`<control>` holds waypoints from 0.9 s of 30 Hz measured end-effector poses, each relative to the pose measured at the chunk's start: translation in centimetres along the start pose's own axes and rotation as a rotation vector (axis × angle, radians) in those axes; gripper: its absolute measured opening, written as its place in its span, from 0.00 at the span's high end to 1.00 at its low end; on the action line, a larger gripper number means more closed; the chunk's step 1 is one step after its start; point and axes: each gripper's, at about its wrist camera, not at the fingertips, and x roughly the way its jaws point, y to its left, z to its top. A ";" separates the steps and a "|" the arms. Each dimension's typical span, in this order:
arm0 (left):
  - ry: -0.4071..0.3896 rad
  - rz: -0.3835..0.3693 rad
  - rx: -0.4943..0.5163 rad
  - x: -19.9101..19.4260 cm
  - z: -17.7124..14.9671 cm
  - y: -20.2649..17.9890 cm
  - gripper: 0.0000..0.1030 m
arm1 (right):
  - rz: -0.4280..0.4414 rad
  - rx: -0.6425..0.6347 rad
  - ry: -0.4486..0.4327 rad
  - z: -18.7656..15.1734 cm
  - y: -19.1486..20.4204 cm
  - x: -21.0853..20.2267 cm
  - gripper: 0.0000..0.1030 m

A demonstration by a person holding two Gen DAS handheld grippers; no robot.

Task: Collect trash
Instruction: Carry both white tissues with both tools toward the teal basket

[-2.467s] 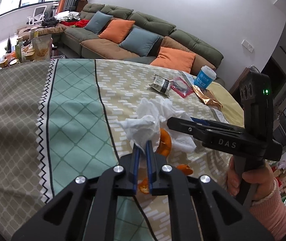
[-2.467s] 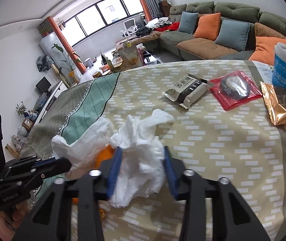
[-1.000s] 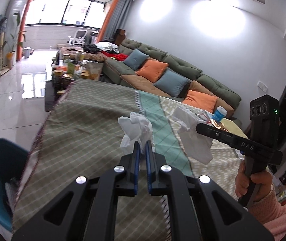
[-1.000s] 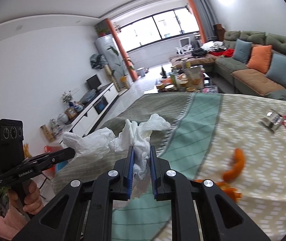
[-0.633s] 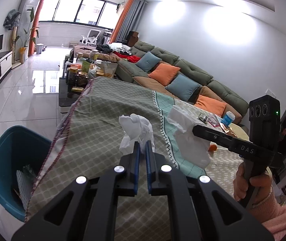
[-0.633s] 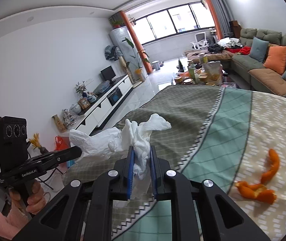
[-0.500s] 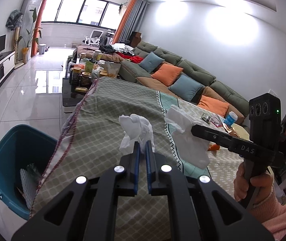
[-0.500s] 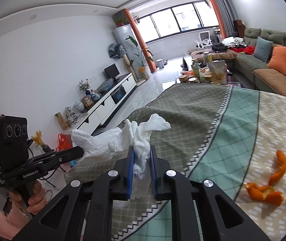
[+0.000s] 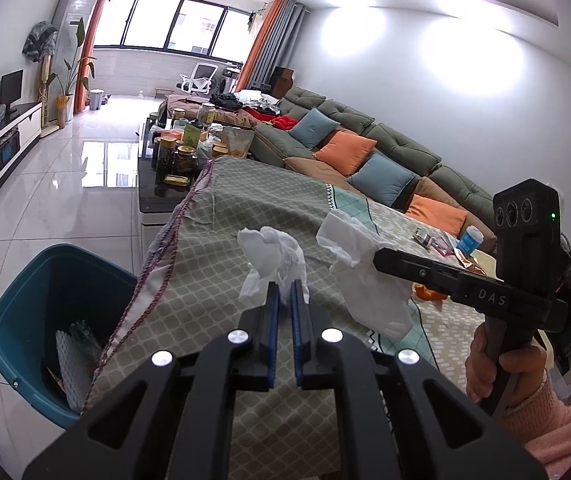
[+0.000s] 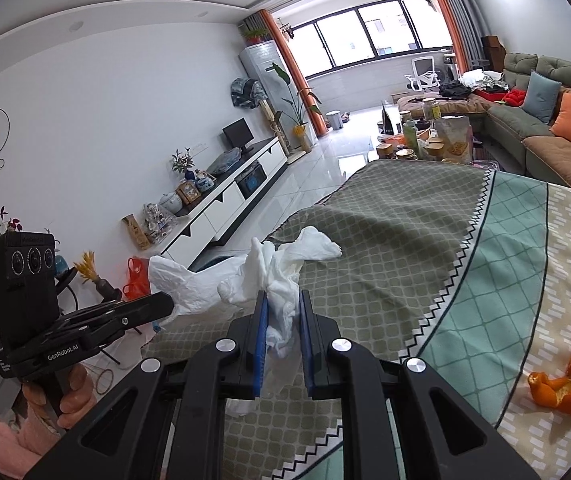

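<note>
Two crumpled tissues, carried toward the blue bin.
Left gripper clamped tight on one tissue; right gripper pinched on the other tissue. Both are held above the tablecloth edge; blue bin now shows larger and nearer than before, orange peel left behind.

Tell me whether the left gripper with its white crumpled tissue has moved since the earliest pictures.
Yes. The left gripper, shut on the white crumpled tissue, has left the orange peels mid-table and reached the table edge beside the teal plastic bin.
</note>
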 end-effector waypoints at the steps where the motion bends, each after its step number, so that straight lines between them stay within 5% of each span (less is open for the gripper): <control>1: 0.000 0.002 0.000 -0.1 0.0 0.1 0.92 | 0.002 0.000 0.001 0.1 -0.1 0.1 0.86; 19: 0.000 0.027 -0.009 -0.9 -0.5 1.2 0.92 | 0.029 -0.009 0.019 0.1 0.8 1.7 0.86; 23: 0.054 -0.022 -0.007 0.2 -1.5 1.2 0.67 | 0.025 -0.005 0.022 0.1 0.6 1.8 0.86; 27: 0.127 -0.055 -0.007 2.4 -2.9 1.0 0.59 | 0.018 -0.002 0.023 -0.1 0.6 1.8 0.86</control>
